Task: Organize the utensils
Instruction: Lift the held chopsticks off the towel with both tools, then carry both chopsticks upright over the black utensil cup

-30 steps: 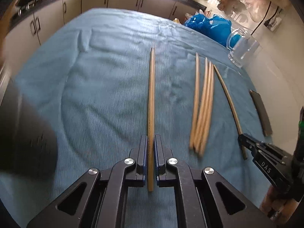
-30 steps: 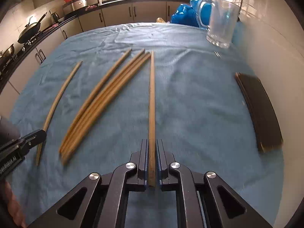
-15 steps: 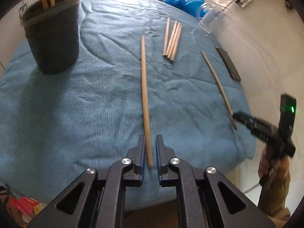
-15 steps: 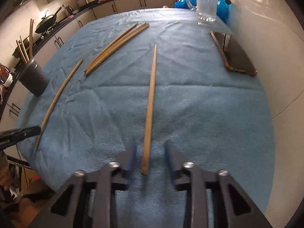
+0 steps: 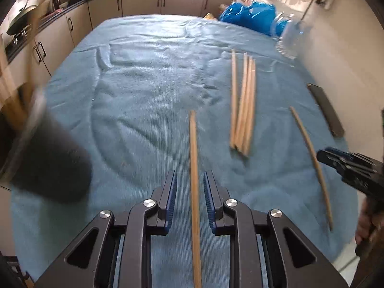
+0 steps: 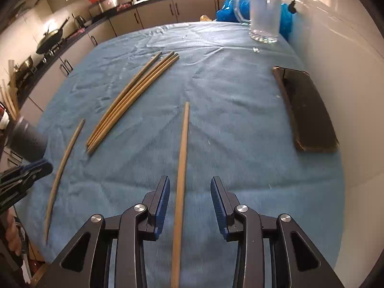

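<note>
Gaping left jaws: the left gripper (image 5: 189, 180) has its blue-padded jaws parted by a moderate gap, released and gripping nothing.
Left chopstick: a wooden chopstick (image 5: 194, 168) runs lengthwise down the middle of that gap, with towel showing on both sides of it, so neither pad touches it; its far tip points up the bench and its near end passes out of the bottom of the left wrist view.
Right jaws: the right gripper (image 6: 190, 184) is spread wider than the left, also released and holding nothing.
Right chopstick: a second chopstick (image 6: 182, 158) lies between the right jaws, nearer the left pad but clear of both.
Bundle: four chopsticks (image 6: 129, 100) lie side by side on the towel, touching one another, between the two single sticks and further up the bench.
Holder: a dark utensil cup (image 5: 48, 168) stands at the left edge of the bench, heavily blurred in the left wrist view; pale sticks stand upright in it.
Bench cover: a rumpled blue towel (image 5: 144, 84) spreads over the whole bench top.
Glass mug: a clear handled mug (image 6: 264, 12) stands upright at the far right corner, beside a blue plastic bag (image 5: 247, 19).
Dark slab: a flat dark rectangular object (image 6: 309, 110) lies on the towel by the right wall, well apart from the chopsticks; what it is cannot be told.
</note>
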Demonstrator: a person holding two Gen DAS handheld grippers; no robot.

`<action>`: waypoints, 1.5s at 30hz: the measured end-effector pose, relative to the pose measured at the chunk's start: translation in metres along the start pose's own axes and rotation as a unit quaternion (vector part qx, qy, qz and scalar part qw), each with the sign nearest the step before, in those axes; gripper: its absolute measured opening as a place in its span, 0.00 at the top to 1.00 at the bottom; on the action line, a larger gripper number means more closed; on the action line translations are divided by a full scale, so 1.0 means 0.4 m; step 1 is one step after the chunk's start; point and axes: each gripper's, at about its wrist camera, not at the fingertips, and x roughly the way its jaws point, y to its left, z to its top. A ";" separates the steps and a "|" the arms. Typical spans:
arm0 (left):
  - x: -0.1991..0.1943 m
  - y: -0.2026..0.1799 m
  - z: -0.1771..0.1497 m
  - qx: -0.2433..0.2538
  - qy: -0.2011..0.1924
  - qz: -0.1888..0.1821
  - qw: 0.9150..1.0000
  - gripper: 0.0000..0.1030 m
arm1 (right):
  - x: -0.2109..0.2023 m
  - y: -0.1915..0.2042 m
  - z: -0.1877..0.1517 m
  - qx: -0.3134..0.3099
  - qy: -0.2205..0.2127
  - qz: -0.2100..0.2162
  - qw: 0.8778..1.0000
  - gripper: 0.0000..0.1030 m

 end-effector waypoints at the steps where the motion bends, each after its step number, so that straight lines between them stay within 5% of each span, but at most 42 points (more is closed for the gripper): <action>1: 0.018 0.000 0.013 -0.004 0.003 0.012 1.000 0.79 | 0.008 0.004 0.010 -0.003 0.004 -0.003 1.000 0.63; 8: 0.058 -0.009 0.057 -0.007 0.011 0.018 1.000 0.79 | 0.073 0.047 0.066 -0.052 0.027 -0.044 0.997 0.67; 19: 0.074 -0.010 0.085 -0.013 0.017 0.005 1.000 0.79 | 0.120 0.040 0.163 -0.004 0.069 -0.032 0.997 0.93; 20: 0.074 -0.008 0.085 -0.013 0.018 0.000 1.000 0.91 | 0.121 0.039 0.168 -0.001 0.067 -0.030 0.997 0.93; 33: -0.097 -0.002 0.018 -0.036 -0.070 -0.076 0.994 0.94 | -0.089 0.074 0.106 -0.013 -0.095 -0.009 0.995 0.94; 45: -0.297 -0.056 -0.081 0.014 -0.177 -0.077 0.981 0.94 | -0.292 0.107 -0.025 -0.010 -0.198 0.028 0.980 0.94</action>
